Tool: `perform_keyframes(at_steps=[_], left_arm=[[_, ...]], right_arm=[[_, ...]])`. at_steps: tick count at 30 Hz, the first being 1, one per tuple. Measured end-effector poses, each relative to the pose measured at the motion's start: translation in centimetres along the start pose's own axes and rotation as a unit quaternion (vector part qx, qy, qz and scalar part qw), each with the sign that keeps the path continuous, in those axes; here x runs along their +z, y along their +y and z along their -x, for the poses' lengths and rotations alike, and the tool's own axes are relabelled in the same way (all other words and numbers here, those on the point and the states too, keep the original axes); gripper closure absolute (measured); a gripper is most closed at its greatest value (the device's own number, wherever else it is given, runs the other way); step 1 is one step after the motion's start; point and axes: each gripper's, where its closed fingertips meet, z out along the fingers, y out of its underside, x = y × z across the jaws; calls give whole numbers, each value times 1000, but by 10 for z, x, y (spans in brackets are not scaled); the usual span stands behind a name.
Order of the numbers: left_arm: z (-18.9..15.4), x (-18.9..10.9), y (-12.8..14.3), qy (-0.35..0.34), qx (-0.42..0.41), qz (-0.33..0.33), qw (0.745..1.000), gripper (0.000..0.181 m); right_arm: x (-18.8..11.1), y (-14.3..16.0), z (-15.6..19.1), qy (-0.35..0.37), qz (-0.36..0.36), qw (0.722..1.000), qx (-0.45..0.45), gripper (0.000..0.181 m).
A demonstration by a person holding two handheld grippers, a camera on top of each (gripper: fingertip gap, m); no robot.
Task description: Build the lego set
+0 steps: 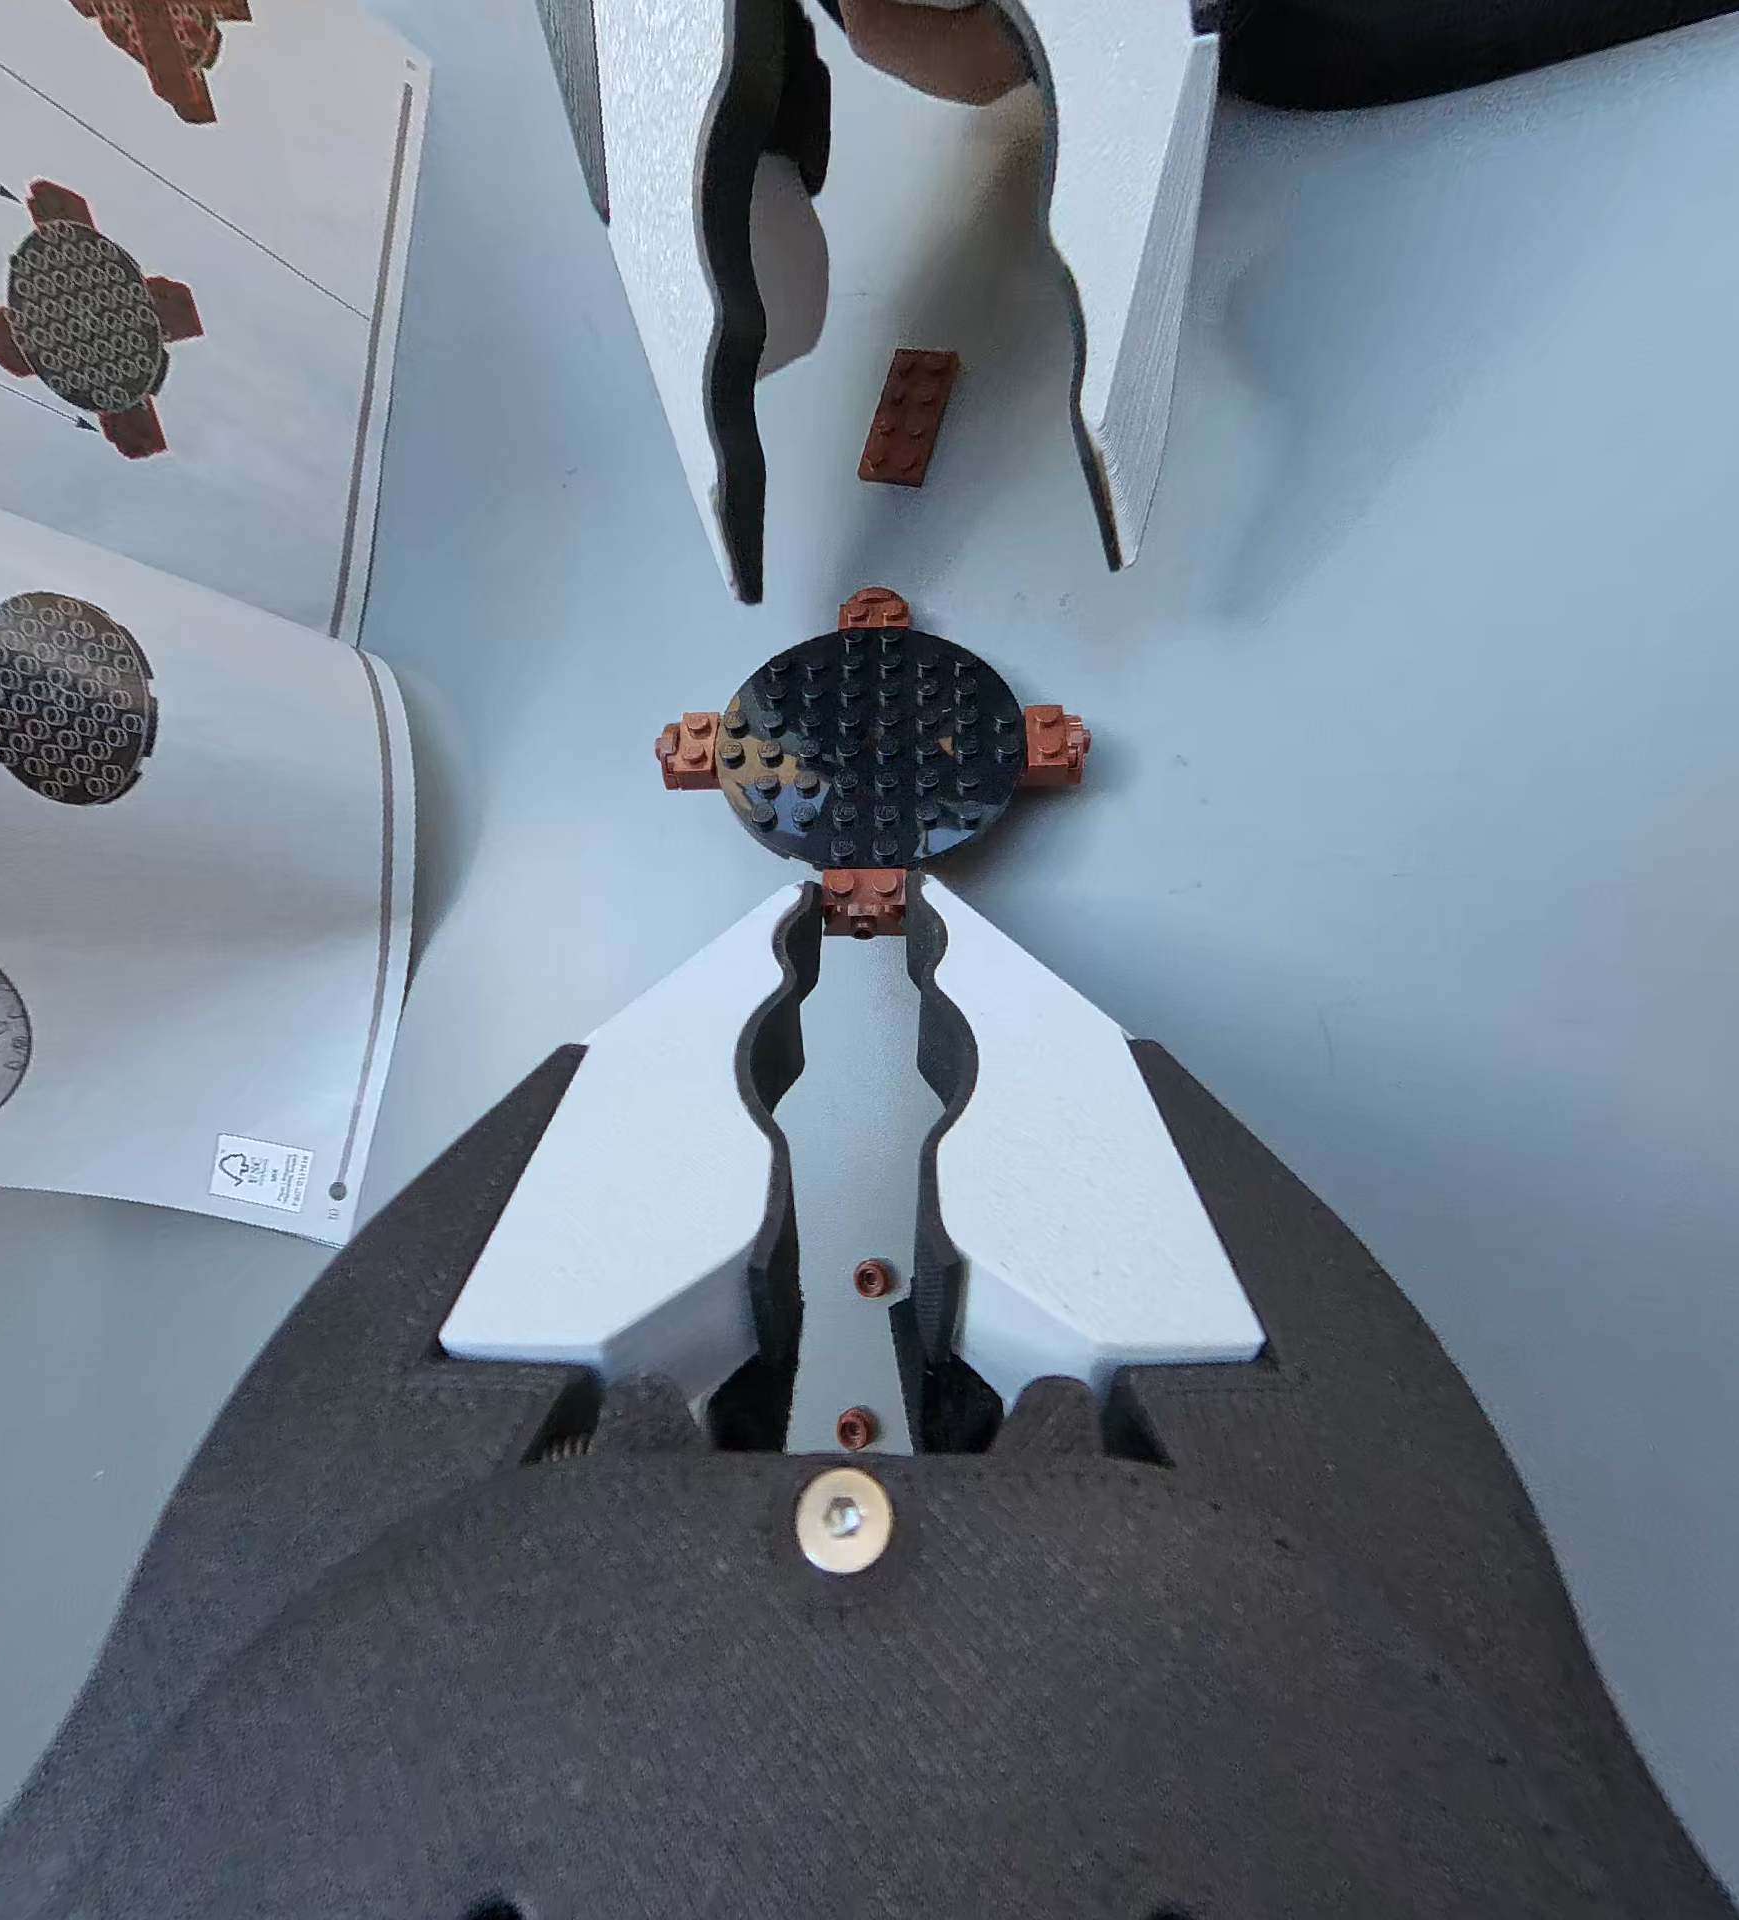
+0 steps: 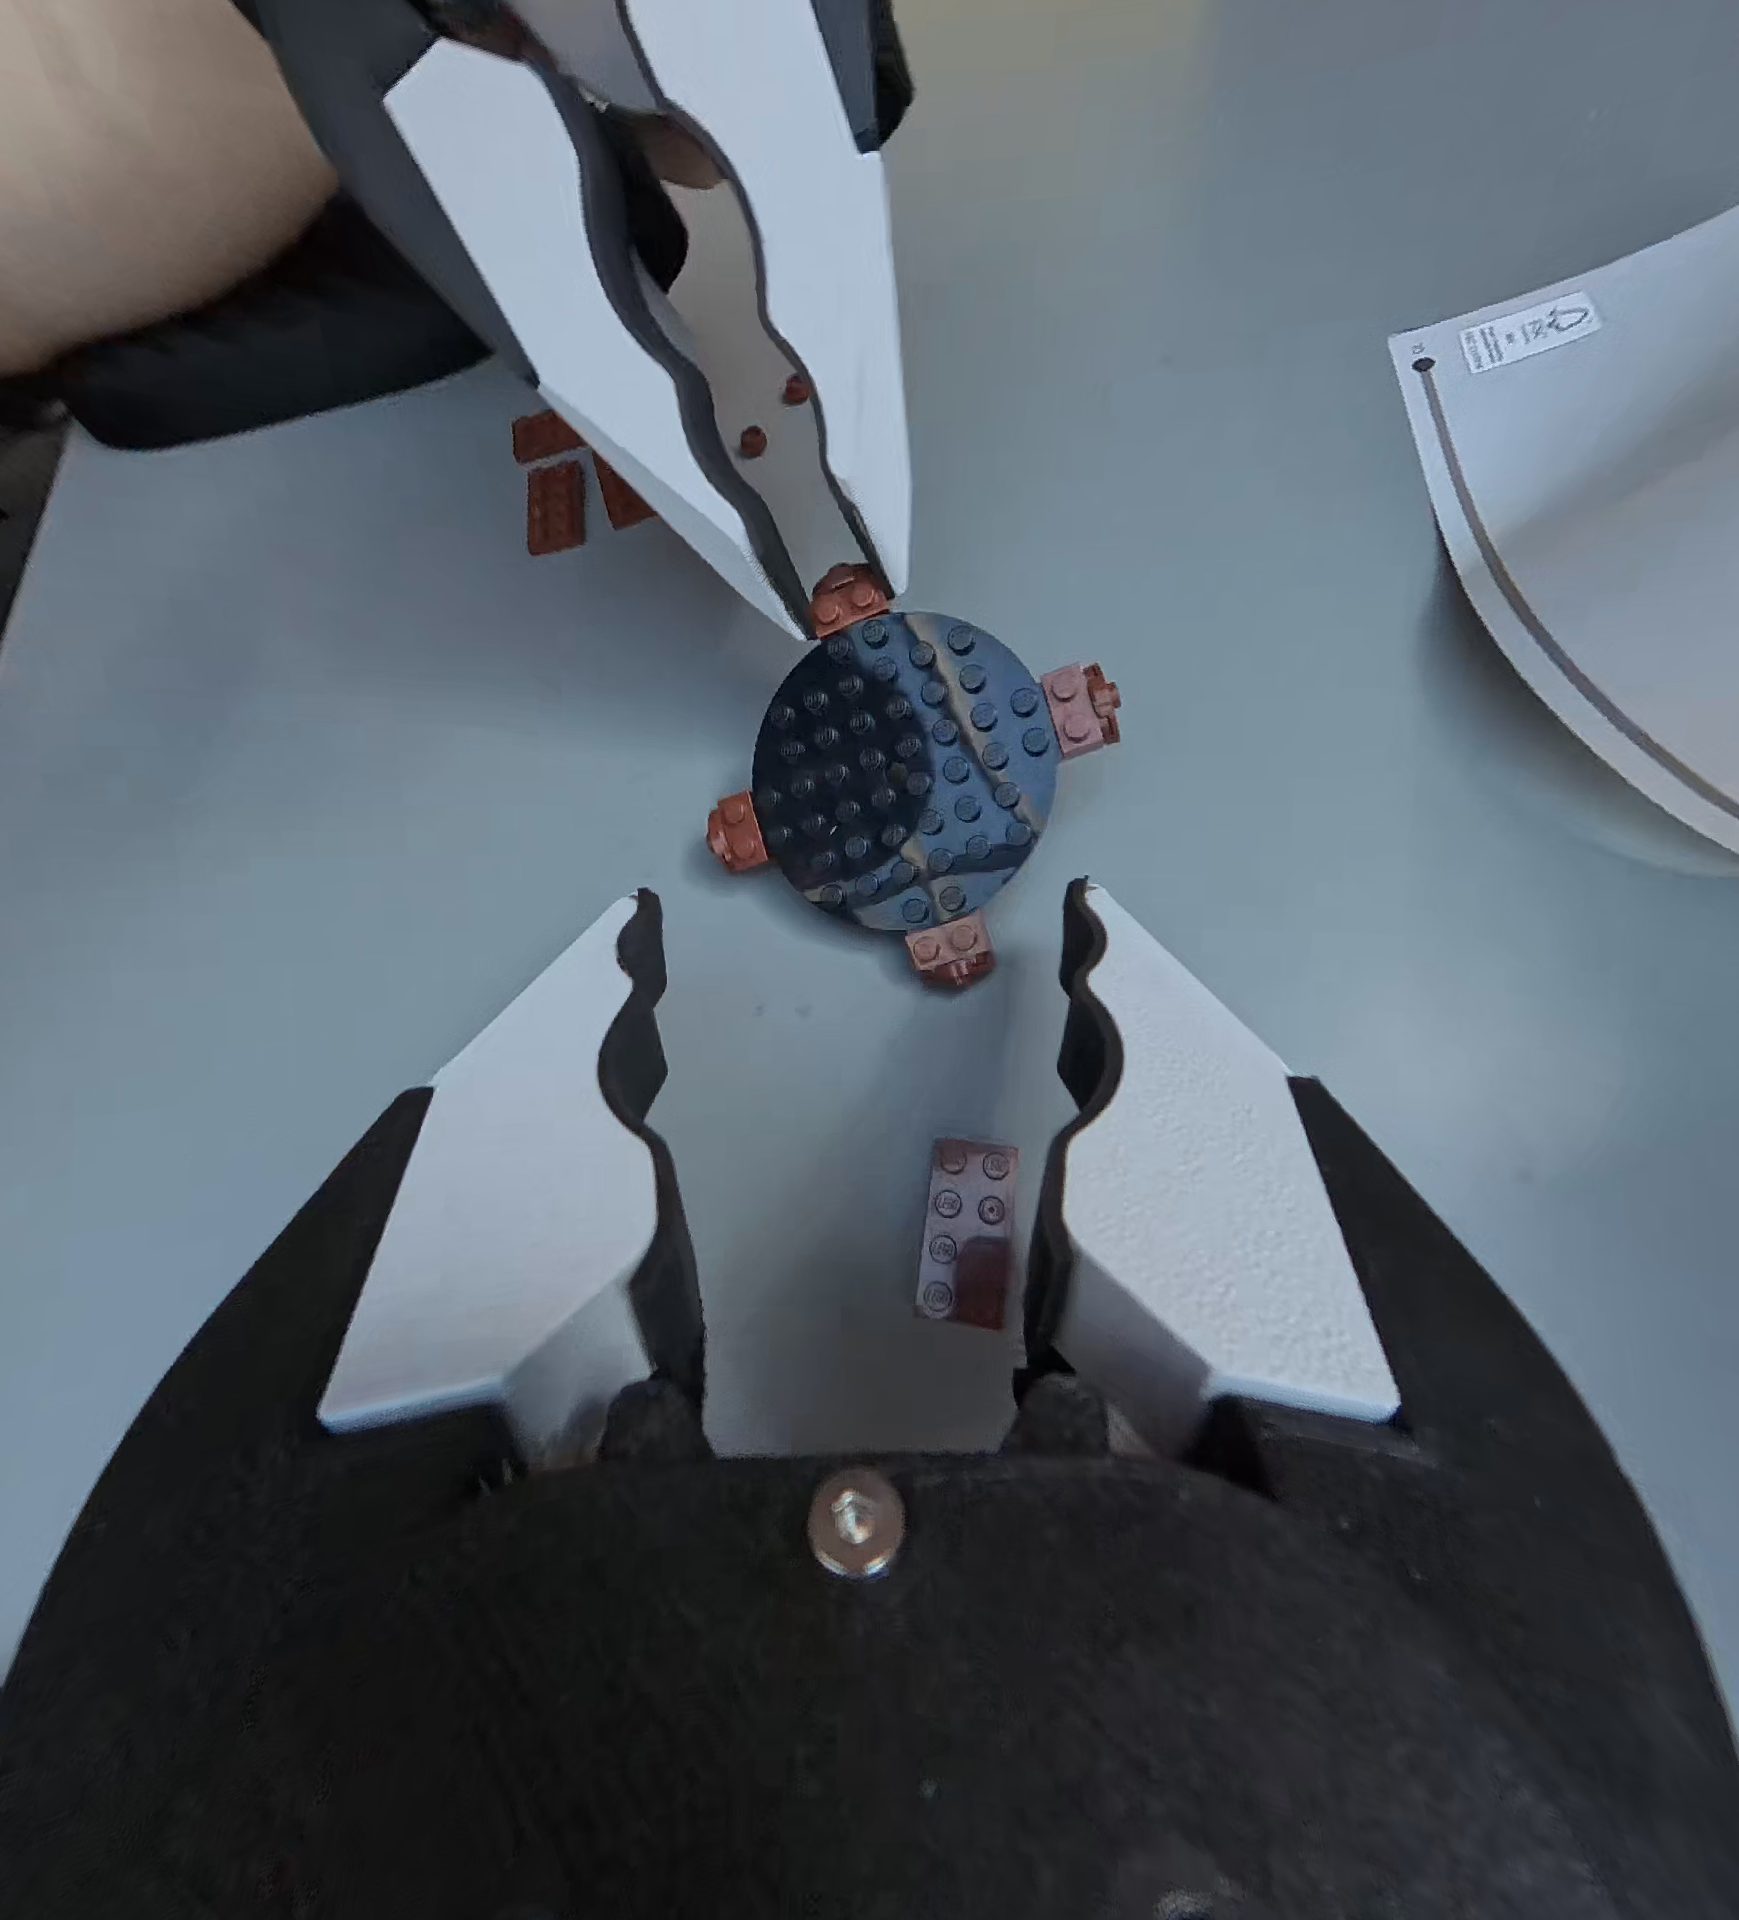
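Observation:
A black round studded plate (image 1: 870, 743) lies flat on the table with a small brown brick on each of its sides. My left gripper (image 1: 865, 906) is shut on the nearest brown brick (image 1: 865, 896); from the right wrist view, the left gripper (image 2: 844, 608) holds that brick (image 2: 849, 594) at the plate's (image 2: 901, 769) far edge. My right gripper (image 2: 863, 899) is open and empty, just short of the plate. A brown two-by-four plate (image 2: 969, 1231) lies on the table between its fingers, close to the right one. In the left wrist view the right gripper (image 1: 929, 577) straddles that plate (image 1: 906, 416).
An open instruction booklet (image 1: 169, 727) lies left of the build; it shows at the right in the right wrist view (image 2: 1623, 571). Two small round brown studs (image 1: 872, 1278) lie on the table under my left gripper. Several loose brown plates (image 2: 558, 488) lie beside it.

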Motion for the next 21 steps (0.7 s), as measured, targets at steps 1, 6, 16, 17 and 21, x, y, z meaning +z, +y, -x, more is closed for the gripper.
perform_keyframes(at_steps=[1, 6, 16, 17, 21], left_arm=[[1, -1, 0, -8, 11, 3, 1000, 167], [-4, -3, -10, -36, 74, -6, 997, 167], [3, -2, -17, -56, 29, -33, 997, 154], [4, -3, -20, -41, -8, -50, 998, 141], [2, -16, -50, 71, -163, -176, 968, 127]], right_arm=[[1, -3, -5, -4, -5, 999, 31, 103], [0, -14, -29, -54, -32, 992, 111, 117], [-1, -21, 7, -267, -29, 948, 173, 178], [-5, -24, 5, -266, -43, 946, 178, 178], [-30, -44, 4, -292, -120, 926, 209, 178]])
